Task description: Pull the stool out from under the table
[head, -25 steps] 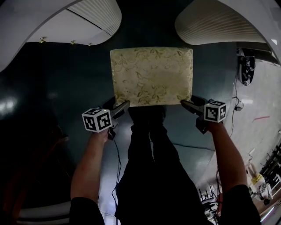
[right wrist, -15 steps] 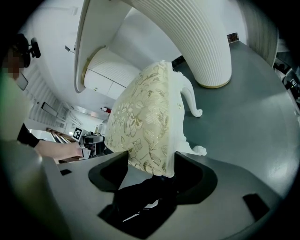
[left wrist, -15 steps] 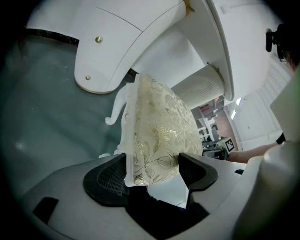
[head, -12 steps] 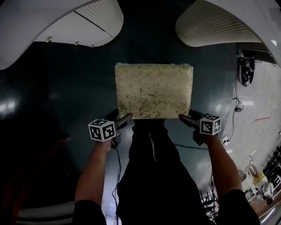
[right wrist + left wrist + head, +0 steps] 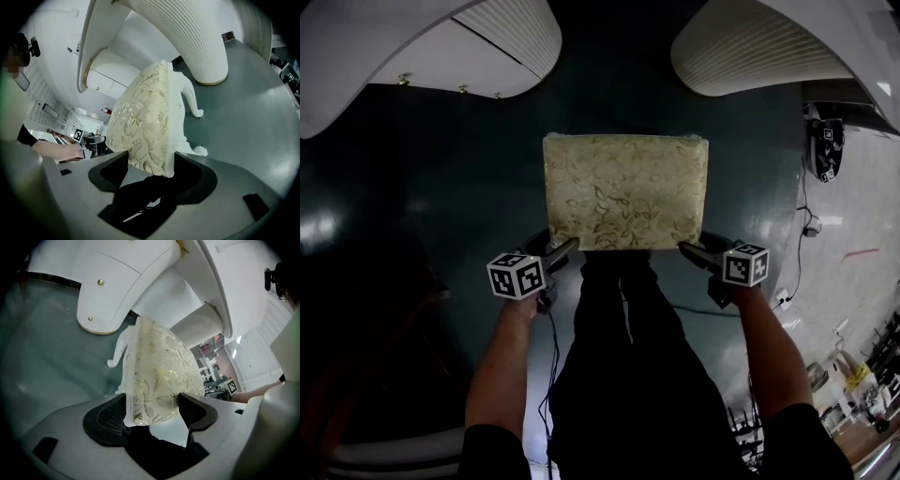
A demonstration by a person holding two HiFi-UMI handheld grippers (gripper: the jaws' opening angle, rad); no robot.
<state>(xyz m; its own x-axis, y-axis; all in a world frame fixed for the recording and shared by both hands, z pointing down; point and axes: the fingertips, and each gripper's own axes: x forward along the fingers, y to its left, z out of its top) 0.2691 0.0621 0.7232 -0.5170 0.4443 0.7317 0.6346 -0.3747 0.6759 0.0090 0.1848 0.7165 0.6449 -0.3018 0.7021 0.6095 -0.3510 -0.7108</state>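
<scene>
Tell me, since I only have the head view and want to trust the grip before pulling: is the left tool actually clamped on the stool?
Observer: Yes; the left gripper view shows the left tool shut on a near corner of the stool.
Operator: And the other side?
Observer: The right tool is shut on the other near corner, fabric touching both jaws.
Operator: Anything underneath it?
Observer: White curved legs, seen in the right gripper view.
</scene>
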